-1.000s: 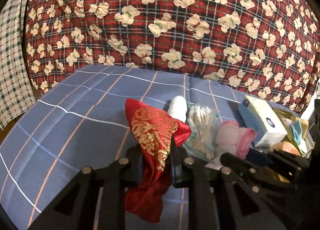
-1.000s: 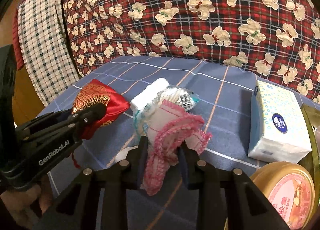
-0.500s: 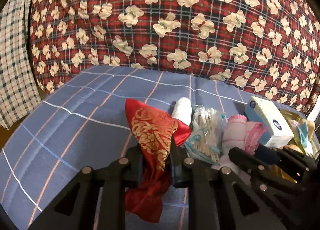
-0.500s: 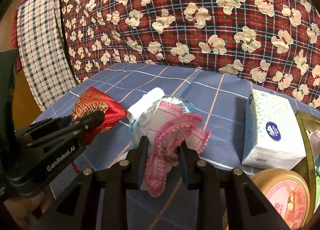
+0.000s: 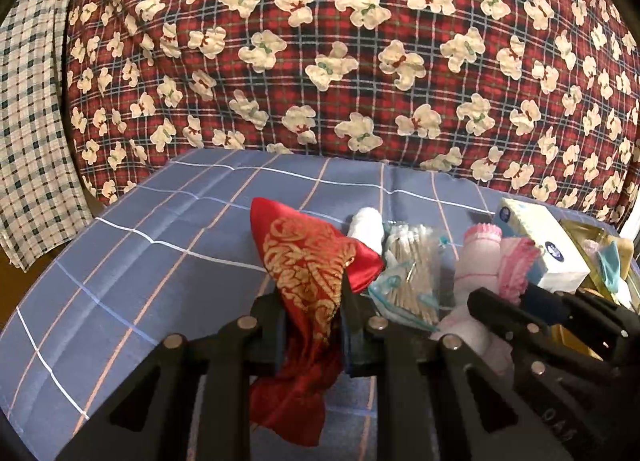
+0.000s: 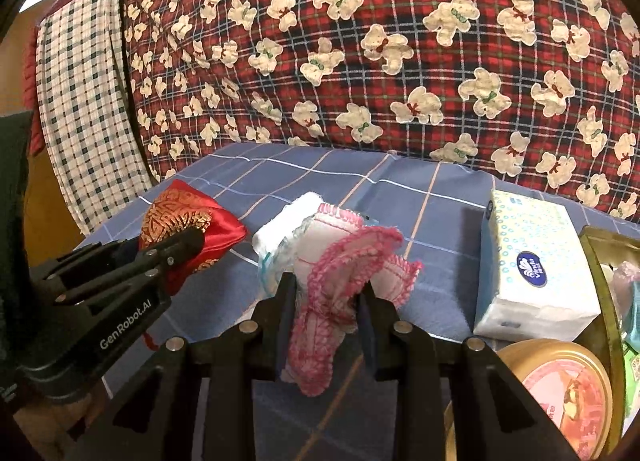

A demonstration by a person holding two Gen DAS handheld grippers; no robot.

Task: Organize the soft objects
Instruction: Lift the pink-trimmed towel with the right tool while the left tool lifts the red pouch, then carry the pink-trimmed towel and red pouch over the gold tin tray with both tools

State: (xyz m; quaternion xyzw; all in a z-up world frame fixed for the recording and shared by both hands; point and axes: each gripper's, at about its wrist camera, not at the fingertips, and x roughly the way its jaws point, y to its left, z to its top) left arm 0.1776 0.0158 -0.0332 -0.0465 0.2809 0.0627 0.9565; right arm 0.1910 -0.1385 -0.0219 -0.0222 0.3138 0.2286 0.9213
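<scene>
A: Where was the red pouch (image 5: 308,265)?
B: Pinched in the left gripper (image 5: 312,325), hanging lengthwise above the blue checked cloth (image 5: 160,245).
A: And the pink-edged cloth (image 6: 344,273)?
B: Clamped in the right gripper (image 6: 326,317), just right of the pouch, nearer the tissue pack (image 6: 532,265)

A red pouch (image 5: 308,261) patterned in gold is seen; a white cloth (image 6: 352,261), seemingly pink-edged; a blue checked sheet (image 5: 160,245).
</scene>
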